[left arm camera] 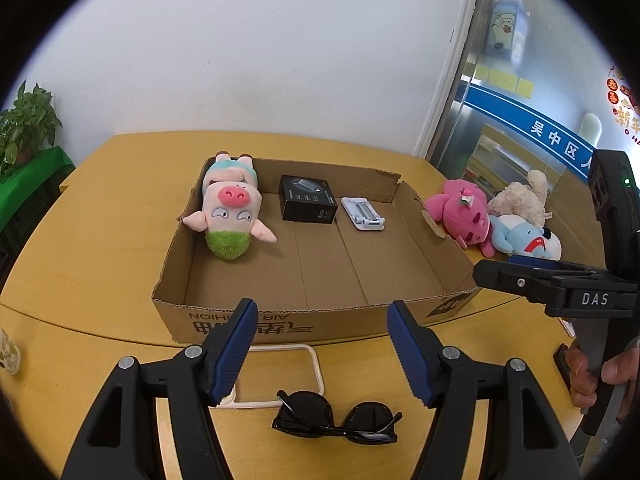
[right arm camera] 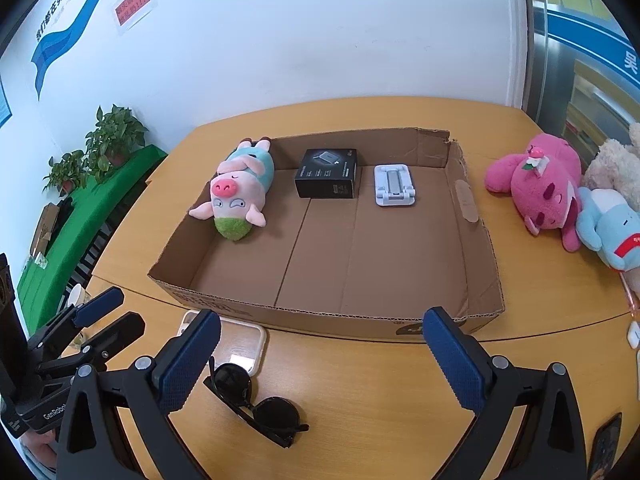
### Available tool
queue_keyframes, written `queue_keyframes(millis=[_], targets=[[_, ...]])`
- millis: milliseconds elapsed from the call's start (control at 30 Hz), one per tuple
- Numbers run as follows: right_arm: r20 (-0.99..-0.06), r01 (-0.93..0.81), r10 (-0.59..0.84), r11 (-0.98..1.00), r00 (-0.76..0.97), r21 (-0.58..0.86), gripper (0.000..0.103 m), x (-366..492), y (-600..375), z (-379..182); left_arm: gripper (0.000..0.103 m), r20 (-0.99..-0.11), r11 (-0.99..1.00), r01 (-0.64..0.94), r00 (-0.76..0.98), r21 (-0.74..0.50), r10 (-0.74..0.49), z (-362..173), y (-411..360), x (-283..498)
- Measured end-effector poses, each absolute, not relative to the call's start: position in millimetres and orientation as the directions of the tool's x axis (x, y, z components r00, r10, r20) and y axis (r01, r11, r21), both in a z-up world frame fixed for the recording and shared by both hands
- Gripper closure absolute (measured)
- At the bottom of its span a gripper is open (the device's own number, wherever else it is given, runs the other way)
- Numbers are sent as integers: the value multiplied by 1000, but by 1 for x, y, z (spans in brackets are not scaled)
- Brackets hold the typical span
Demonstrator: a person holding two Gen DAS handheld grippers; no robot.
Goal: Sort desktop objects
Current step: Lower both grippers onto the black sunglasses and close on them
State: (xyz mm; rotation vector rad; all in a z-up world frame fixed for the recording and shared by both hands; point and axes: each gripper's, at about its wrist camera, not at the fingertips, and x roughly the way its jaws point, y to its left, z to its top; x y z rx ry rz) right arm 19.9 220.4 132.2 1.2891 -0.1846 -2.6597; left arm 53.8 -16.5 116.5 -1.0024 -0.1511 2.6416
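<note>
The left gripper (left arm camera: 322, 354) has its fingers apart, holding nothing. Low in the middle of its view lie the sunglasses (left arm camera: 338, 416), light, thin and easy to scratch; the bridge looks safest to pinch. The right gripper (right arm camera: 322, 362) also gapes empty.

You're in an office: blue wall banner with Chinese slogans (right arm camera: 60, 32) at 10 o'clock, glass-and-steel door (left arm camera: 500, 100) at 2.
</note>
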Motion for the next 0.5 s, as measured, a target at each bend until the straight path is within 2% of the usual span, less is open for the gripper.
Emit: queue_keyframes(millis=[300, 367, 500], targets=[[-787, 169, -182, -981, -590, 100, 1, 23, 206, 120, 36, -663, -950, -245, -680, -196, 312, 95, -21, 57], [-799, 182, -169, -980, -578, 76, 1, 25, 204, 110, 36, -674, -949, -241, -668, -205, 316, 86, -24, 60], [-835, 202, -205, -973, -510, 116, 1, 32, 204, 73, 36, -710, -948, -222, -628, -229, 318, 62, -30, 63]])
